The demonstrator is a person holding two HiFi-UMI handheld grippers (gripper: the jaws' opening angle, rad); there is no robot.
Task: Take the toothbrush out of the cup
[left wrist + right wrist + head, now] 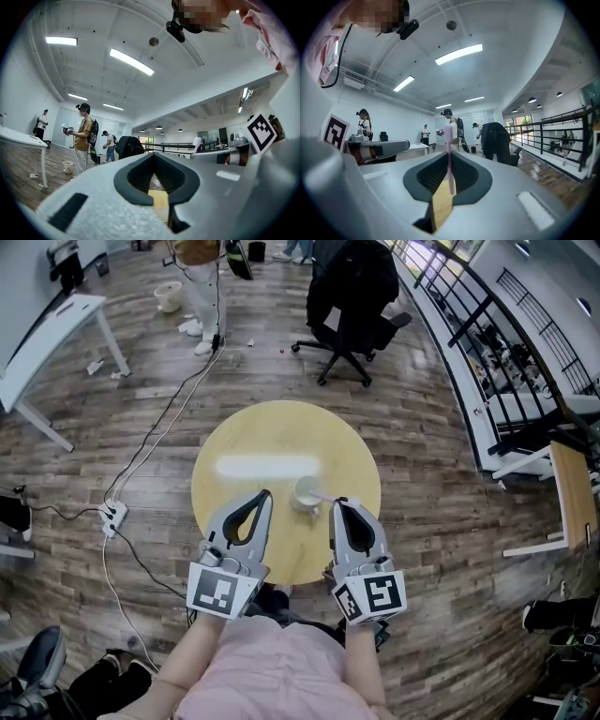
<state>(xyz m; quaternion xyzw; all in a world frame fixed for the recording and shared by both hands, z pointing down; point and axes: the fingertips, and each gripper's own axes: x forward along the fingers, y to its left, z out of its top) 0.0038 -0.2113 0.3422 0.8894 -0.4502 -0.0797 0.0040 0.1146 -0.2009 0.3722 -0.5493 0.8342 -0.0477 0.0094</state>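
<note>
A white cup (307,493) stands on the round yellow table (253,437), a little right of its middle. A thin pale toothbrush (326,498) reaches from the cup's rim to my right gripper (341,503), which is shut on it just right of the cup. In the right gripper view the pink-white toothbrush (449,140) stands upright between the closed jaws of the right gripper (449,152). Whether its far end is still inside the cup is not clear. My left gripper (266,493) rests left of the cup, shut with nothing in it; its tips (153,154) meet.
A black office chair (352,296) with a dark jacket stands beyond the table. A white desk (47,343) is at the far left, and a power strip (112,515) with cables lies on the floor. A railing (487,343) runs along the right. A person (199,287) stands behind.
</note>
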